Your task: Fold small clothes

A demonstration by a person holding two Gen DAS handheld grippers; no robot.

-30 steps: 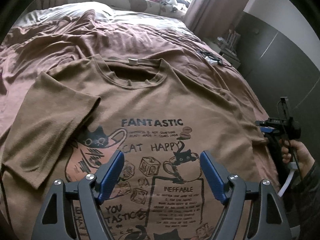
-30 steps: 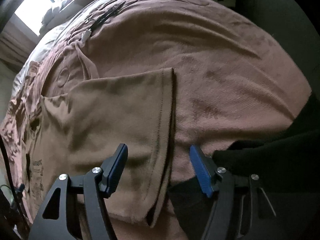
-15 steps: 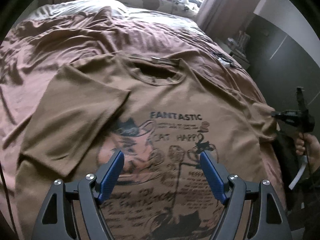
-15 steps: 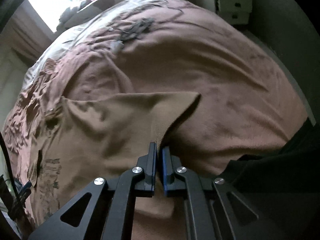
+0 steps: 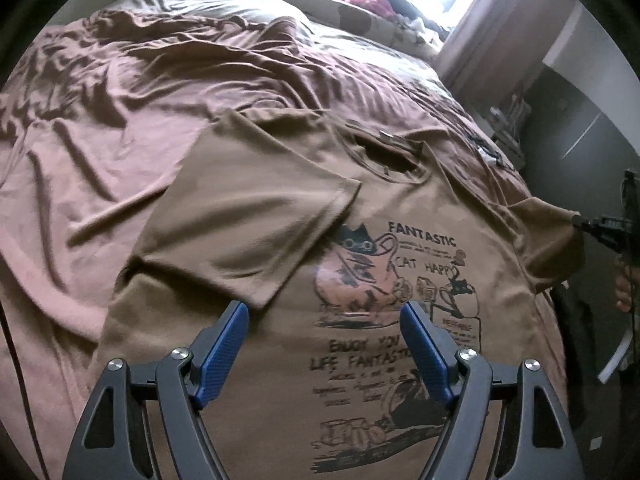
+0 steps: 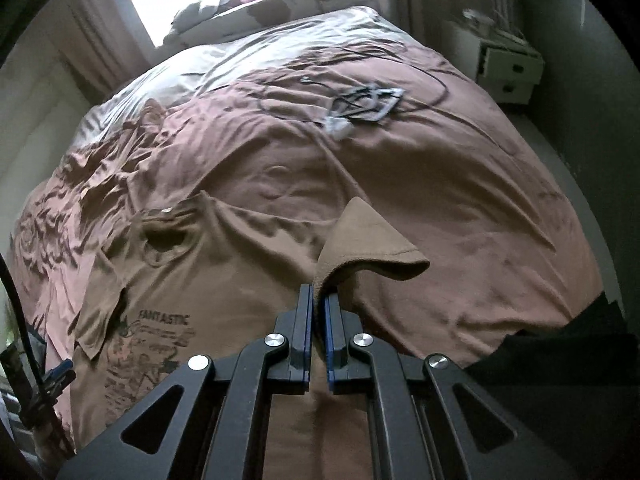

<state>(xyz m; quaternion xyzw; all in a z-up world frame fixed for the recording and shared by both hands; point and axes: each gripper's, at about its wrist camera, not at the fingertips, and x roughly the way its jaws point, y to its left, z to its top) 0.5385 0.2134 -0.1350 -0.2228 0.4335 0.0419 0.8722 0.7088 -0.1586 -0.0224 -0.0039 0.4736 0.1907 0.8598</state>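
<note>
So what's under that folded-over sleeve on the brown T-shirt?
The folded sleeve lies on the T-shirt's own chest, its corner overlapping the cat print. Whatever print continues beneath is hidden.

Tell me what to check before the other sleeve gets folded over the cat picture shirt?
1. Right gripper is shut on the right sleeve: ok, cloth is pinched between its pads.
2. Sleeve is lifted off the bedspread: ok, it hangs free from the gripper.
3. The left sleeve is already folded onto the t-shirt: ok, it lies flat across the chest.
4. Left gripper is out of the way: ok, open, holding nothing, above the shirt front.
5. Landing spot on the print is clear: ok.
6. Shirt's bottom hem lies flat: cannot tell, it is out of view.
</note>
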